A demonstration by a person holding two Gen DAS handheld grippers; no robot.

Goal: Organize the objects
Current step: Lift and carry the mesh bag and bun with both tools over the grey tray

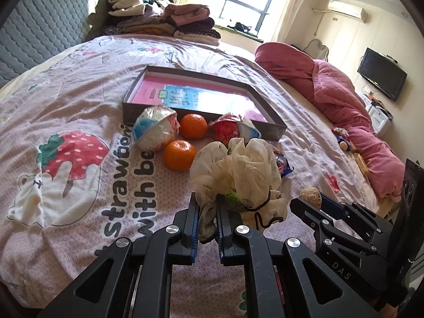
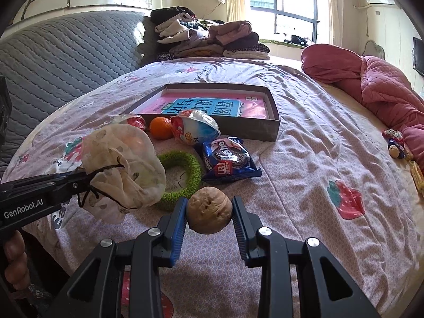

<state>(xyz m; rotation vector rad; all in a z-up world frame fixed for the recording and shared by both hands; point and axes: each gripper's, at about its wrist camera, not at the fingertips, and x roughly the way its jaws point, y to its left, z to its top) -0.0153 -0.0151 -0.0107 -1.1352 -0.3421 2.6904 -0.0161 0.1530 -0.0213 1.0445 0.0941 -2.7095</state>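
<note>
strawberry bedsheet point(image 2: 304, 159), left gripper point(image 1: 206, 212) jaws pinching gauze pouch point(image 1: 238, 167), right gripper point(image 2: 209, 212) jaws clamping walnut point(image 2: 209, 209)

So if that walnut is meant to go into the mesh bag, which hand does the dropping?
Right, probably: the right gripper already clamps the walnut, while the left gripper only pinches the mesh bag.

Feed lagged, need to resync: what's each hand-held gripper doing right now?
Left hand-held gripper: closed on the sheer drawstring pouch.
Right hand-held gripper: closed on the walnut.
</note>
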